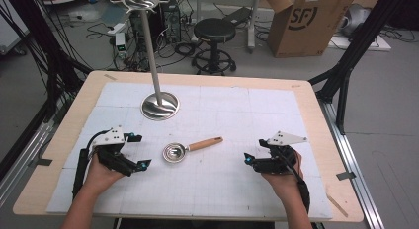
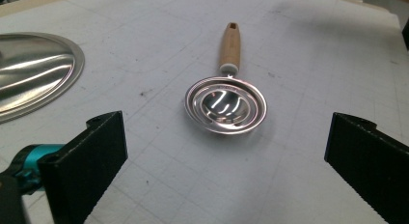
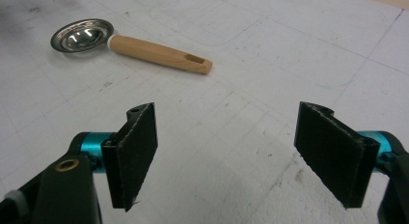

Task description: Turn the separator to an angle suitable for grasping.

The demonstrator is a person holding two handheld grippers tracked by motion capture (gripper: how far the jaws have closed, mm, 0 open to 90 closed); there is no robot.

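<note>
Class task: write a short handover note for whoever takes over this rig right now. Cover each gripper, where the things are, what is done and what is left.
Left gripper: jaws open, holding nothing, just left of the ladle, pointing at its bowl.
Right gripper: jaws open, holding nothing, to the ladle's right.
Ladle: lies flat mid-mat, metal bowl towards the left gripper, wooden handle angled away to the right.
Stand: upright at the back of the mat, hooks on top.
Done: nothing gripped yet.
Left: probably pick up the ladle and hang it on the stand.

Even, bright overhead light fills the room, and the white mat (image 1: 207,135) looks almost washed out. Shadows are soft and short. Glare streaks the steel stand base (image 1: 159,106) and the strainer's bowl (image 2: 225,105). The near jaws in both gripper views are slightly blurred.
</note>
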